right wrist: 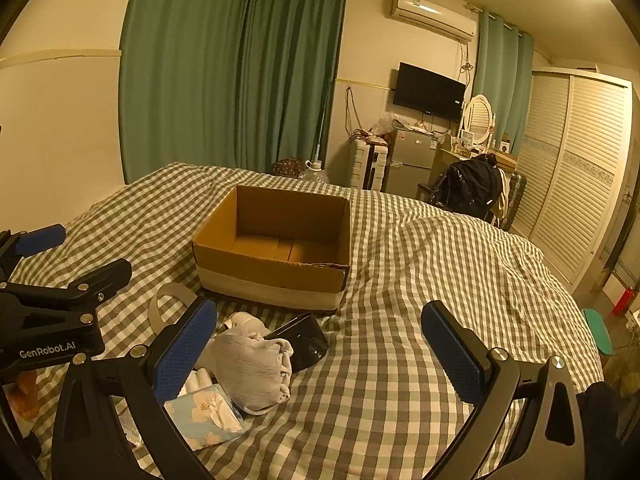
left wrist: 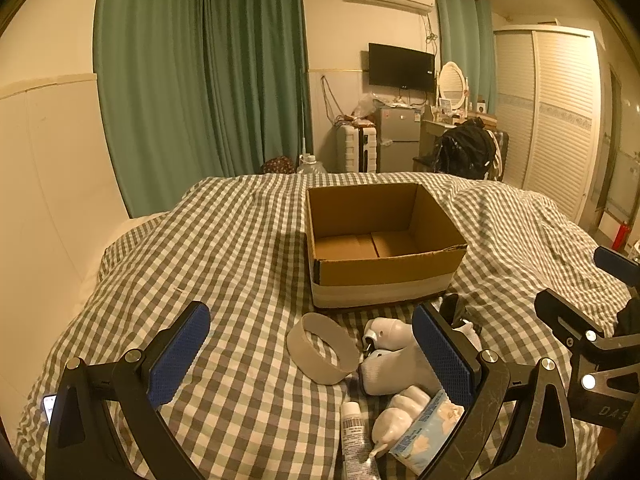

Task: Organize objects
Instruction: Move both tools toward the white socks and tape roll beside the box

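Green curtains, wall television, wardrobe

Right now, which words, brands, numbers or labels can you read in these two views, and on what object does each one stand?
"GenRobot.AI": white print on the body of the left tool, seen in the right wrist view.
"DAS": partly cut-off letters on the right tool, seen in the left wrist view.
Tube: barcode and fine print, too small to read.
Tissue pack: only a flower pattern, no readable words.
Television, air conditioner: marks too blurred.

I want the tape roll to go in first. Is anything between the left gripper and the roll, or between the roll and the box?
Nothing visible. The left gripper is open with the tape roll lying right between its fingers on the blanket. Only bare checked blanket separates the roll from the box, which is open-topped and empty.
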{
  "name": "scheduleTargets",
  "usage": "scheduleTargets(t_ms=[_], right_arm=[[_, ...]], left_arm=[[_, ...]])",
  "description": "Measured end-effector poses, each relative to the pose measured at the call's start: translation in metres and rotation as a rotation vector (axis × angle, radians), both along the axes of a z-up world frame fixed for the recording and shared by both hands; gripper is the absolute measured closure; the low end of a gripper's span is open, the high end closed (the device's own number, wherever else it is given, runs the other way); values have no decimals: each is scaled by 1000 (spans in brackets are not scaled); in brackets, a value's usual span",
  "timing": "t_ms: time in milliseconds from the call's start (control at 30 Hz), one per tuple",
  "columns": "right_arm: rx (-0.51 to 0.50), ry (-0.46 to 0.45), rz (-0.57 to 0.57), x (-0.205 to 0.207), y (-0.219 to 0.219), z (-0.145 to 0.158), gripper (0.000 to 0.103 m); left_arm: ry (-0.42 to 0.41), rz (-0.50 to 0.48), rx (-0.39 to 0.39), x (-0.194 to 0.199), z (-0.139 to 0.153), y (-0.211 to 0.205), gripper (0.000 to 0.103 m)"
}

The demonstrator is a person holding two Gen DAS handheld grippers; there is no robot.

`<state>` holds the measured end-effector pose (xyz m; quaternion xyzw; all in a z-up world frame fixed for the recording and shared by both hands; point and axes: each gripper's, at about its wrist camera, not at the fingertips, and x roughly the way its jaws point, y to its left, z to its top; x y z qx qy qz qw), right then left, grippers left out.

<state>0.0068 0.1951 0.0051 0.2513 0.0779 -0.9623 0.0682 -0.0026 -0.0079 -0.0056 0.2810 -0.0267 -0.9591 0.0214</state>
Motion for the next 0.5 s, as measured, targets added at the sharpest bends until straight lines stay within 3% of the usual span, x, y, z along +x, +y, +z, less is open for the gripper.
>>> scheduleTargets(t_ms=[267,500], right_arm=[[-8,-55,27,-8,-4,-14,0],[-46,-245,67,-40,-11,-61,11]], left_arm=[[-82,19,-36,-13,-22,-5,0],[-214,38,-102,-39,-68,-4,0]])
